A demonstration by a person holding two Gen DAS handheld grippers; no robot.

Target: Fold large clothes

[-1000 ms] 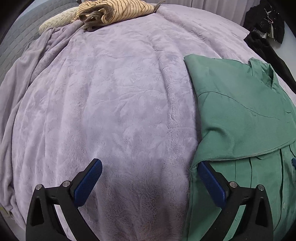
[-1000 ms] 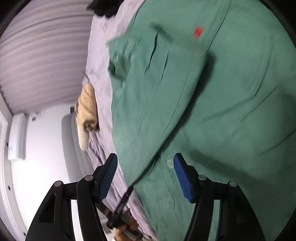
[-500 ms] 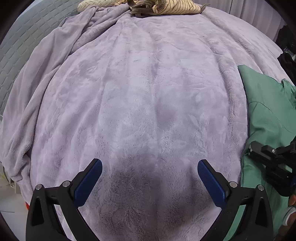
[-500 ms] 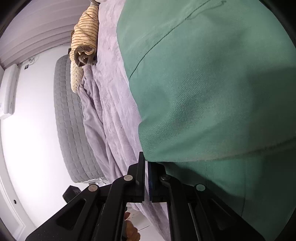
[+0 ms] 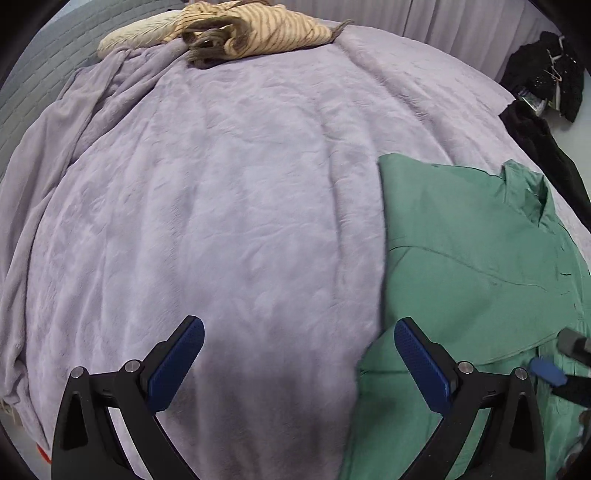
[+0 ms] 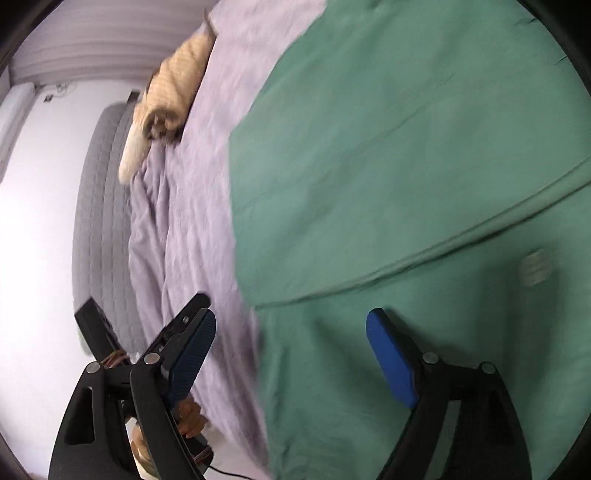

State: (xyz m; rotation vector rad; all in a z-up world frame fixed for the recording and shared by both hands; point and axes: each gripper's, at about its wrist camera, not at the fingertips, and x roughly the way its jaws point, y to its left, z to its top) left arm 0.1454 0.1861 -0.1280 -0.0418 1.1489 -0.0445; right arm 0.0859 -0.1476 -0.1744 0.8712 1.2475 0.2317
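Jaws on the left gripper (image 5: pixel 299 354) spread wide, nothing between them, hovering over the lilac blanket (image 5: pixel 229 192) at the shirt's edge. Right gripper (image 6: pixel 291 347) jaws opening, pads clear of the cloth, over the green shirt (image 6: pixel 388 155). Shirt lies on the blanket, one flap folded over the body, collar (image 5: pixel 532 192) at the far end. Left gripper's fingers (image 6: pixel 192 306) and a hand (image 6: pixel 190 417) show just beyond the right's left pad. Further out: striped tan garment (image 5: pixel 258 33) bundled at the bed's far end, black clothes (image 5: pixel 546 77) far right.
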